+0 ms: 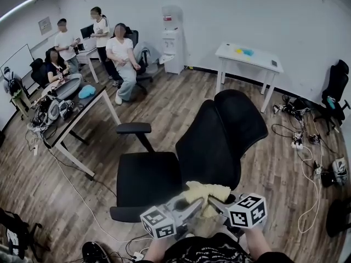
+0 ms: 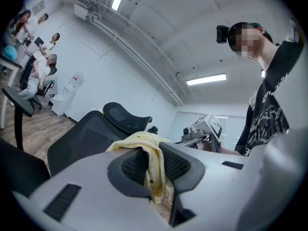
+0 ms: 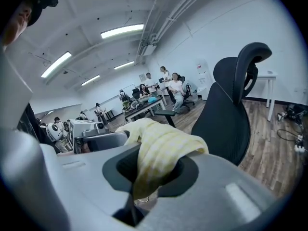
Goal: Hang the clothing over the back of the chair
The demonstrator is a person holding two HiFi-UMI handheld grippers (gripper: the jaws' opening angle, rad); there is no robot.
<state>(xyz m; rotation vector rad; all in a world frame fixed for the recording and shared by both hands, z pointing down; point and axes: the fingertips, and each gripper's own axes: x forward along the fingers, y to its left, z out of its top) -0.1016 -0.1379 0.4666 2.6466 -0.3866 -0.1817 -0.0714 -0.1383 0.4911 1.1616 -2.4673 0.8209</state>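
Left tool (image 2: pixel 155 166): jaws narrow, pinched on a fold of the pale yellow checked cloth garment (image 1: pixel 209 194), which drapes over the pads and hangs a little below them. Right tool (image 3: pixel 155 171): same state, jaws nearly together, with a thick bunch of the garment clamped between. The two tools point toward each other, close together, with the garment gathered in a lump between them, clear of the floor. The lump sits near the lower edge of the backrest of the black mesh office chair (image 1: pixel 211 141); contact cannot be told. No part lies over the backrest yet. Seat (image 1: pixel 148 177) to the left, headrest (image 1: pixel 241 116) beyond. Further off: wood-plank floor (image 1: pixel 164 103), white desk (image 1: pixel 263 59) by the far wall, white water dispenser (image 1: pixel 173 37), and several people (image 1: pixel 123 53) round a dark desk (image 1: pixel 88 106).
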